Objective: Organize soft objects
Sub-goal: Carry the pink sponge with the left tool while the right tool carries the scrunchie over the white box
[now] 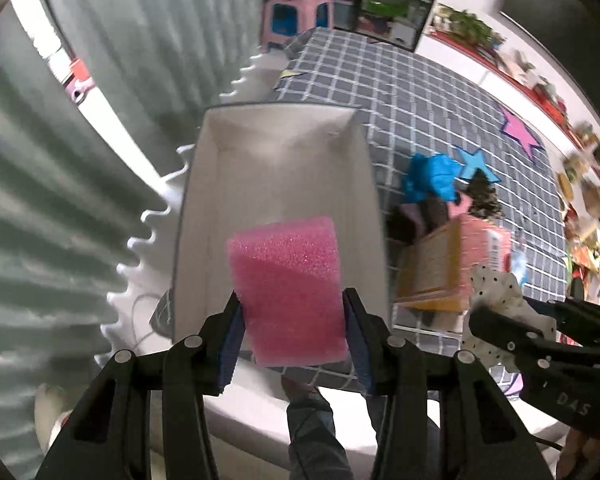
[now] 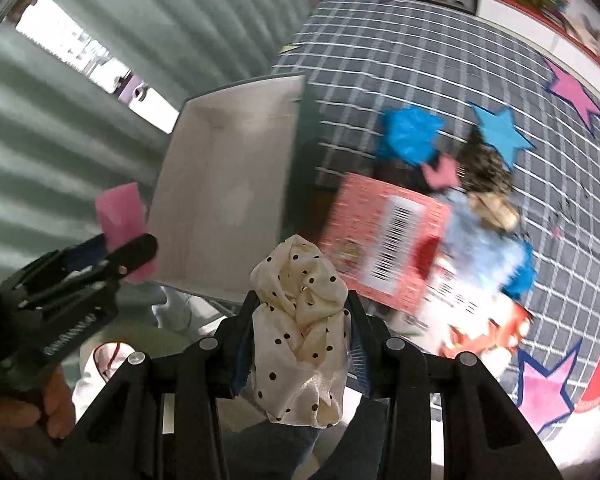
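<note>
My left gripper [image 1: 292, 308] is clenched on a pink sponge [image 1: 288, 288] — both blue-padded jaws press into its sides, and the block hangs over the near end of the white box [image 1: 204, 184], whose pale inside looks bare in what I can see of it. That box sits at the left edge of the grey checked cloth [image 1: 400, 92], close by the ribbed grey-green curtain [image 1: 80, 200], with a white scalloped trim [image 1: 152, 220] showing along the box's left side. My right gripper [image 2: 300, 320] is grasping a cream scarf with black dots [image 2: 300, 320]; the fabric is bunched between the jaws and bulges out above and below them. From the left camera this scarf and its gripper show at the right edge, near me; from the right camera the sponge shows at the left, just beside the box's left wall. To the right of the box, on the cloth, stands a red-and-orange carton [image 2: 384, 232] with a barcode label. Beyond the carton, farther from me, lie a crumpled blue soft thing [image 1: 432, 178], something small and pink, and a dark speckled piece I cannot make out through the blur. Pink and blue star shapes [image 2: 500, 132] lie flat on the cloth to the far right. A hand [image 2: 40, 404] shows below the left gripper in the right camera's view, and a dark trouser leg beneath both tools.
</note>
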Tool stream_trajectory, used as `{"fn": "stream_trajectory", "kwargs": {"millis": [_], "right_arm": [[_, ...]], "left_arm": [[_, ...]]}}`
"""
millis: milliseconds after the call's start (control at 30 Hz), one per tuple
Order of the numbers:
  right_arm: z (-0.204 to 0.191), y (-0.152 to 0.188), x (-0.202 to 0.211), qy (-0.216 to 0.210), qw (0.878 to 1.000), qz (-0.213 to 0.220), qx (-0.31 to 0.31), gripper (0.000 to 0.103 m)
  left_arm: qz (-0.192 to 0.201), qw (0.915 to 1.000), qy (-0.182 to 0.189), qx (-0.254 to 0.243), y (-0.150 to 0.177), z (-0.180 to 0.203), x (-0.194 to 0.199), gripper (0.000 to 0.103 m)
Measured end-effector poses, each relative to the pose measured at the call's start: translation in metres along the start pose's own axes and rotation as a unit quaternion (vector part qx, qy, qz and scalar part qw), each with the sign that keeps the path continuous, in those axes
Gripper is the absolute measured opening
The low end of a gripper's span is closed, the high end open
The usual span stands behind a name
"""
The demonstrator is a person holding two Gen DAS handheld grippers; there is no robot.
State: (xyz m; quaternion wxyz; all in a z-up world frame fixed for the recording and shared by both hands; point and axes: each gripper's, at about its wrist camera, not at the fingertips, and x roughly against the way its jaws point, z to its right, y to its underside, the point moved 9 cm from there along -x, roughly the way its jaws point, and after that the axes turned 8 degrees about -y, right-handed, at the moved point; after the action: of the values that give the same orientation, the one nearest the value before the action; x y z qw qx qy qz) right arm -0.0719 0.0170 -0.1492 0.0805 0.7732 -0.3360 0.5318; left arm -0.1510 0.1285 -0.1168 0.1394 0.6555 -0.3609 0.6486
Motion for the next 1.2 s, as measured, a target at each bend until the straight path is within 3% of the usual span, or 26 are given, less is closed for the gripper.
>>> {"fn": "stream_trajectory", "kwargs": {"millis": [433, 1200], "right_arm": [[-0.048, -0.016, -0.037, -0.004, 0.998, -0.042, 0.056, 0.042], [-0.069, -0.03, -0.053, -0.011, 0.995, -0.06, 0.08, 0.042]], "left_arm": [[-0.031, 0.9985, -0.024, 0.038, 0.014, -0.036, -0.026, 0.051], [-0.046, 0.9976, -0.029, 0.043, 0.012, -0.04, -0.039, 0.051]]}}
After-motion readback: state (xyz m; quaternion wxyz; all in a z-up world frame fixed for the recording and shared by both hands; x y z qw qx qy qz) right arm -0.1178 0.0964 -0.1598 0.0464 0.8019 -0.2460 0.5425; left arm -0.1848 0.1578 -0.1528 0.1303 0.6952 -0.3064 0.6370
